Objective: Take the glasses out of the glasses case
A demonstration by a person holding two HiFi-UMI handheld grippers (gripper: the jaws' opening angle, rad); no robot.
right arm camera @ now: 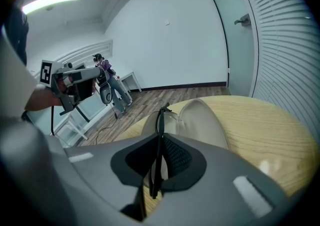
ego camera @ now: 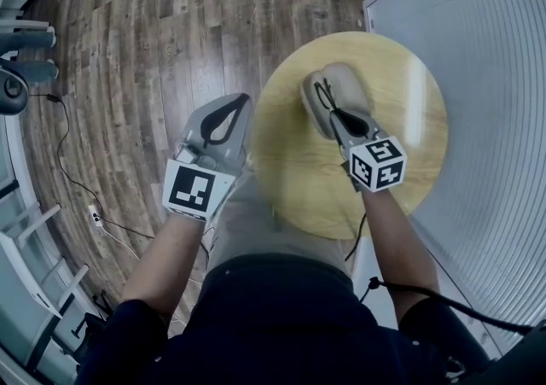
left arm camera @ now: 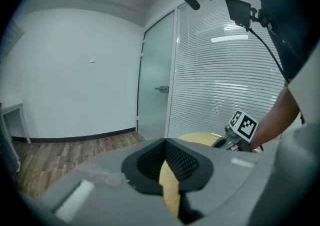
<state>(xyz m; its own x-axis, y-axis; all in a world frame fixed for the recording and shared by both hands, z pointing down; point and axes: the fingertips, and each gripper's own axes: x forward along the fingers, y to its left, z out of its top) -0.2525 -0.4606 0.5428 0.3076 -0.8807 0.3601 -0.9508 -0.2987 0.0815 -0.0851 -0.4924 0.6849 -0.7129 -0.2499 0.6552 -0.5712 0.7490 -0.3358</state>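
Note:
An open beige glasses case (ego camera: pixel 345 89) lies on the round wooden table (ego camera: pixel 401 144). My right gripper (ego camera: pixel 335 117) hangs just over the case, shut on the black-framed glasses (ego camera: pixel 326 100). In the right gripper view the pads (right arm camera: pixel 175 157) pinch a thin black temple arm of the glasses (right arm camera: pixel 159 135). One clear lens shows beyond the pads, in front of the case (right arm camera: pixel 202 120). My left gripper (ego camera: pixel 242 103) is held over the floor, left of the table edge, shut with nothing in it. Its closed tips (left arm camera: pixel 165 142) point toward the table (left arm camera: pixel 200 139).
A wall of white blinds (ego camera: pixel 478 50) and a glass door (left arm camera: pixel 155 89) stand right beside the table. Wooden floor (ego camera: pixel 171 25) spreads to the left, with a black cable (ego camera: pixel 72 174), a chair base (ego camera: pixel 17 76) and white shelving (ego camera: pixel 38 238) along the left wall.

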